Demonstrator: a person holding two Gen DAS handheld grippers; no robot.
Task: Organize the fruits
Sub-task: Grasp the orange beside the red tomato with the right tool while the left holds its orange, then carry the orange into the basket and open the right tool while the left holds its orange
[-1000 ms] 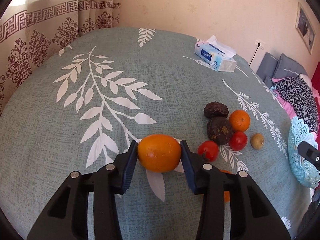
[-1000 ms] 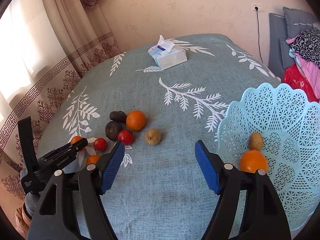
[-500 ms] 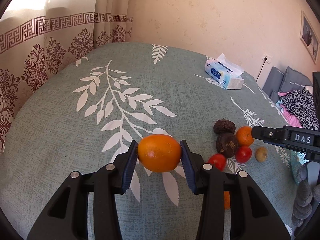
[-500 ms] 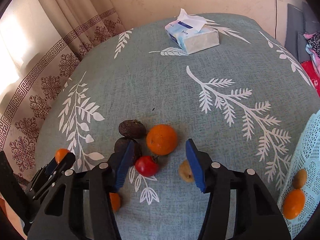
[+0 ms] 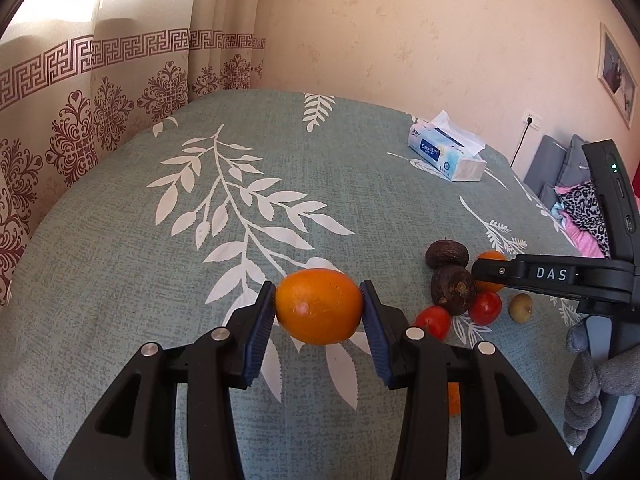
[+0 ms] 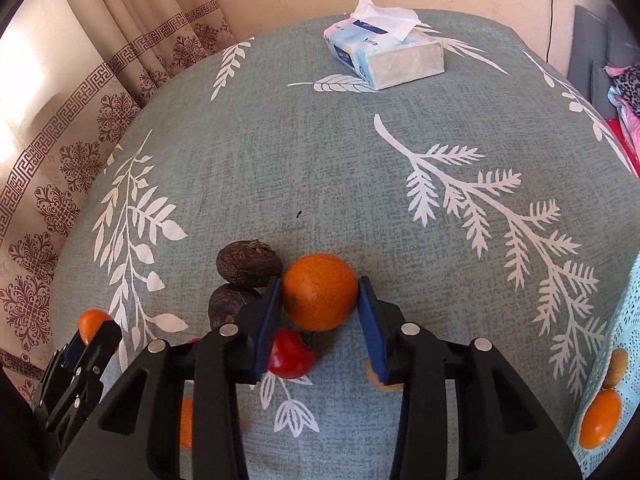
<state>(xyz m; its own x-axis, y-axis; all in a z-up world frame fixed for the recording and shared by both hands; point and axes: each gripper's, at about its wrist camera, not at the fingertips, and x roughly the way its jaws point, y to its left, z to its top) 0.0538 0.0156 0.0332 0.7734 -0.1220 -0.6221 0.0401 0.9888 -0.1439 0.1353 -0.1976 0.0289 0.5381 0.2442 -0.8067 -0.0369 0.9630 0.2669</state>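
My left gripper is shut on an orange and holds it above the table. My right gripper is shut on a second orange that rests on the cloth, both pads touching it. Beside it lie two dark avocados, a red tomato and a small brown fruit, partly hidden by my right finger. In the left wrist view the same pile shows at right, with the avocados, two tomatoes and the brown fruit. The light blue basket holds an orange fruit.
A tissue box stands at the far side of the table. Curtains hang at the left. Another small orange lies under my right gripper's left finger. Clothes and cushions lie at the right.
My left gripper has lifted its orange higher off the table. My right gripper has moved left and forward to the fruit pile and shut on the round orange.
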